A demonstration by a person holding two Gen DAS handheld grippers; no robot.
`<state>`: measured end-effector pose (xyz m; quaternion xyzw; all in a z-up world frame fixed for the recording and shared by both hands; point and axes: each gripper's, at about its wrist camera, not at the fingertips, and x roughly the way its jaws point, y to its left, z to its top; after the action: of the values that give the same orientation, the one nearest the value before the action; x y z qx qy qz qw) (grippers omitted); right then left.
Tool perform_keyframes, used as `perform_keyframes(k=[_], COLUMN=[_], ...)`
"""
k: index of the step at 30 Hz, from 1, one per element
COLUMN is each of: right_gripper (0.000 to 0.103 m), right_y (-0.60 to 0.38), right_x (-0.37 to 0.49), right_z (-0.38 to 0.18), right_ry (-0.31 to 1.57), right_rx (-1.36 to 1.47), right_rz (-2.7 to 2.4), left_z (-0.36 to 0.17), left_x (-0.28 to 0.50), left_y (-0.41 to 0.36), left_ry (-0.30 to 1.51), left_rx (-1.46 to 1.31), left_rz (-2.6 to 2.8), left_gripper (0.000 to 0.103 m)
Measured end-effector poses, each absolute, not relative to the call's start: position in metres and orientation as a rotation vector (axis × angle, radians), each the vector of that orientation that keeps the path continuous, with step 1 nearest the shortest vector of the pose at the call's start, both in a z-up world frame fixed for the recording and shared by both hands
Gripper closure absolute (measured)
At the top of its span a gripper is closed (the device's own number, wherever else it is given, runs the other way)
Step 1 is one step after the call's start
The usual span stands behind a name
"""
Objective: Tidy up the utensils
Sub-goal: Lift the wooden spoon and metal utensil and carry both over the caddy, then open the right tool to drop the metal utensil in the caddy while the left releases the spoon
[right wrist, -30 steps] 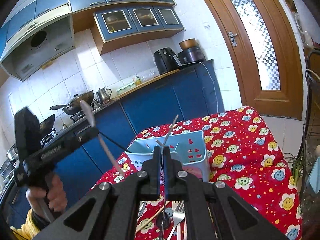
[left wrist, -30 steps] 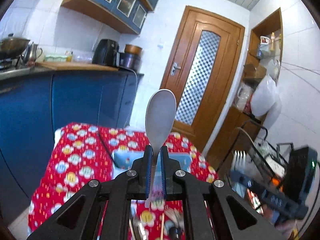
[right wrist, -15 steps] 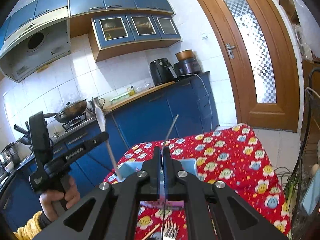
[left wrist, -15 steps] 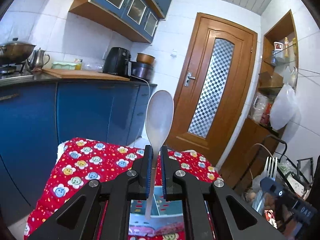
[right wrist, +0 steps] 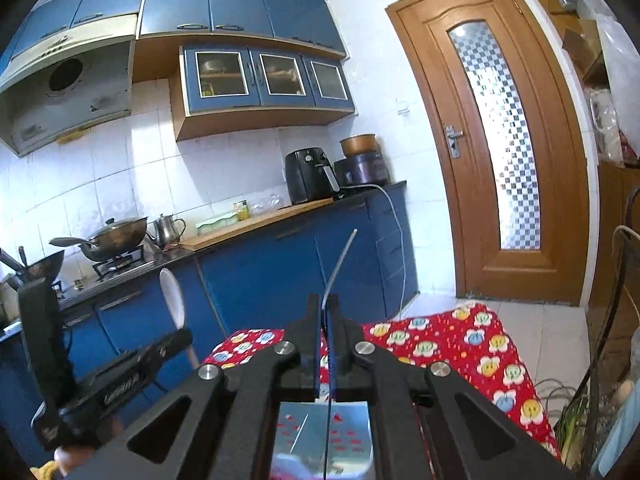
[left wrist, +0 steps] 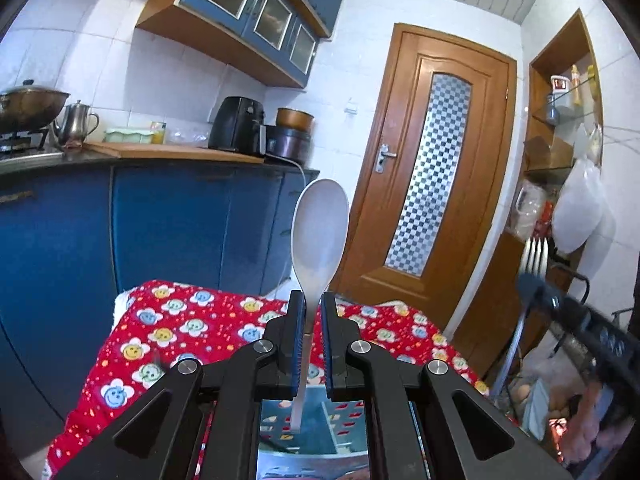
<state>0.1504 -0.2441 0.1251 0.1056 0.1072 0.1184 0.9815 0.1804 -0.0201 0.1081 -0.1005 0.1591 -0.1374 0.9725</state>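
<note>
My left gripper (left wrist: 309,300) is shut on a white plastic spoon (left wrist: 320,232). The spoon stands upright, bowl up, and its handle hangs down over a light blue slotted basket (left wrist: 296,436) at the bottom edge. At the right of that view my right gripper (left wrist: 532,282) holds a metal fork (left wrist: 534,256) with the tines up. In the right wrist view the right gripper (right wrist: 323,304) is shut on the fork (right wrist: 340,260), seen edge-on, above the same basket (right wrist: 320,428). The left gripper (right wrist: 182,338) with the spoon (right wrist: 172,296) is to its left.
The basket sits on a table with a red flower-print cloth (left wrist: 168,336). Blue cabinets (left wrist: 160,232) run behind, carrying an air fryer (left wrist: 238,124), a kettle and a wok. A wooden door (left wrist: 432,184) is ahead. Shelves and hanging bags (left wrist: 576,208) crowd the right.
Both grippers have moved forward over the table, so the basket now lies just under them. The loose utensils on the cloth have dropped out of view. The fork has risen at the right.
</note>
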Motion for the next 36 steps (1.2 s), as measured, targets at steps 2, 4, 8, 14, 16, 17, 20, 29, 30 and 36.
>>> perform_keyframes(k=[2,4,8,14,16,17,20,29,30,36], right_gripper=[0.100,0.100,0.100,0.100,0.099,0.099,0.098,0.081,0.080,0.079], right_y=[-0.241,-0.240,-0.234,-0.216,-0.209,-0.207,-0.205,-0.212,-0.213,-0.218], right_x=[0.158,0.164,0.176,0.184,0.185,0.185,0.183,0.159,0.153,0.128], right_z=[0.120,0.114,0.101,0.083,0.076,0.074,0.070,0.089,0.092,0.101], right_ry=[0.208,0.212,0.242,0.298,0.331,0.346,0.380,0.329,0.318,0.313], right_rx=[0.198,0.199,0.179,0.101,0.087,0.084,0.107,0.188,0.195,0.212], right_rz=[0.229,0.225,0.228,0.272,0.301,0.311,0.353,0.387,0.388,0.385], left_z=[0.099,0.093,0.082,0.073,0.071,0.070,0.071,0.085,0.087,0.100], left_x=[0.183,0.185,0.189,0.192,0.192,0.192,0.190,0.170,0.166,0.142], left_y=[-0.020,-0.020,-0.018,-0.017,-0.017,-0.017,-0.018,-0.020,-0.020,-0.022], left_ry=[0.333,0.345,0.373,0.419,0.433,0.439,0.453,0.449,0.446,0.454], left_rx=[-0.201,-0.201,-0.198,-0.215,-0.216,-0.216,-0.224,-0.213,-0.212,-0.207], left_rz=[-0.274,-0.274,-0.271,-0.291,-0.298,-0.302,-0.318,-0.356,-0.361,-0.398], left_gripper=[0.095,0.095,0.095,0.095,0.095,0.094,0.090,0.082,0.082,0.081])
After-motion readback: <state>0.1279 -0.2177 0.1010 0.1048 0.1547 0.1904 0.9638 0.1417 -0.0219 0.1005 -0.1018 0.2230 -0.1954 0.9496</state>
